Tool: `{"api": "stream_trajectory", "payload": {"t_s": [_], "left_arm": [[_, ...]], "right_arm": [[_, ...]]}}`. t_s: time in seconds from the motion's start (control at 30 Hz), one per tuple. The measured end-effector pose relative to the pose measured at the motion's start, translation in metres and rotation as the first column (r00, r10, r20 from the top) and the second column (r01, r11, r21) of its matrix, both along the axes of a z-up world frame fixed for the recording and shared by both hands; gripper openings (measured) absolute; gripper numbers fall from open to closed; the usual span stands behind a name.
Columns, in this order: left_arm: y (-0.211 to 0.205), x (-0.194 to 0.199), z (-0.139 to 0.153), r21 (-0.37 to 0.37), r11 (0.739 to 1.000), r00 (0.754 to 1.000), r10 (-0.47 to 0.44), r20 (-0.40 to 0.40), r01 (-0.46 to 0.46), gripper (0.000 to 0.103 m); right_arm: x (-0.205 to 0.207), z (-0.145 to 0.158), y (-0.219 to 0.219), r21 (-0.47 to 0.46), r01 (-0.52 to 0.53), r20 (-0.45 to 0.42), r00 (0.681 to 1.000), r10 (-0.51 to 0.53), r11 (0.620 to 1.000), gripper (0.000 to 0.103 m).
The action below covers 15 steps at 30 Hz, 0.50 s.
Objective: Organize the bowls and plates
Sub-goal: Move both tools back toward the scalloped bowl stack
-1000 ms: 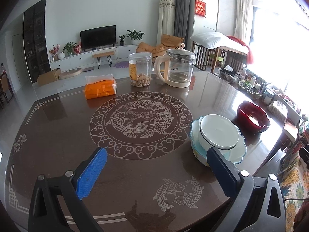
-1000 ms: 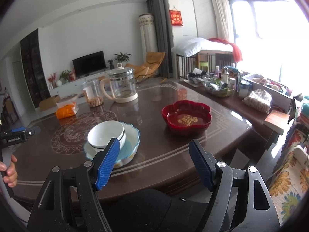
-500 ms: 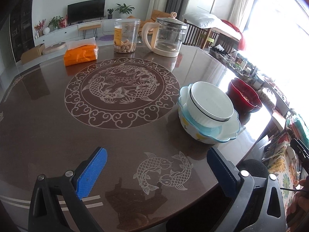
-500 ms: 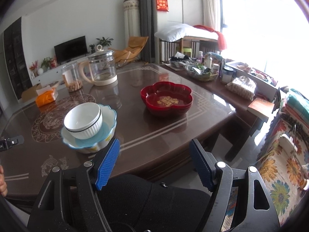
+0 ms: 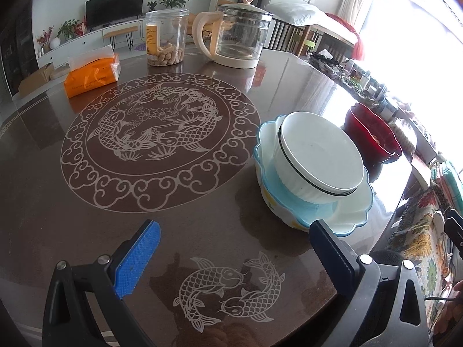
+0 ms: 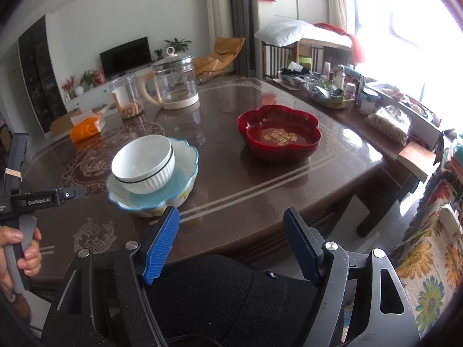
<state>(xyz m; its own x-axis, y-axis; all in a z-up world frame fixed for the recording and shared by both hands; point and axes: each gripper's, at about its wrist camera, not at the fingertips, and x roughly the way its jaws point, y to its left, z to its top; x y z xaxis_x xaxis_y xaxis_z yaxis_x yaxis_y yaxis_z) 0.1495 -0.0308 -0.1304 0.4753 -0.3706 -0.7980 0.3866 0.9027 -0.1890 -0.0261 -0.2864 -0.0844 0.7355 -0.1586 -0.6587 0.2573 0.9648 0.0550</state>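
A white ribbed bowl [image 5: 318,159] sits tilted inside a light-blue scalloped bowl [image 5: 350,217] near the table's right front edge. Both also show in the right wrist view, the white bowl [image 6: 143,162] inside the blue bowl [image 6: 185,156]. A red flower-shaped dish [image 5: 373,136] stands behind them; in the right wrist view it [image 6: 279,136] is to their right. My left gripper [image 5: 234,251] is open and empty, low over the table, just in front of the blue bowl. My right gripper [image 6: 231,240] is open and empty, off the table's front edge above a dark-clothed lap.
A glass kettle [image 5: 234,43], a clear jar of nuts [image 5: 165,40] and an orange tissue pack [image 5: 92,75] stand at the table's far side. A cluttered side bench [image 6: 361,98] runs along the right, by the window.
My left gripper has moved forward and lower toward the nested bowls. My right gripper has moved closer to the table, so the bowls look larger. Both stay open.
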Motion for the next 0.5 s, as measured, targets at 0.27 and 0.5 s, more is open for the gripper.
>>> {"api": "stream_trajectory", "payload": {"t_s": [0.27,0.5], "left_arm": [[-0.023,0.023,-0.016,-0.01,0.999,0.999,-0.035,-0.034,0.035,0.101],[-0.039,0.032,-0.034,0.022,0.998,0.995,-0.065,-0.073,0.067,0.089]], "right_arm": [[0.047,-0.005,-0.007,0.095,-0.069,-0.038,0.997,0.073,0.993,0.078],[0.104,-0.015,-0.016,0.117,-0.178,-0.196,0.96,0.199,0.977,0.076]]}}
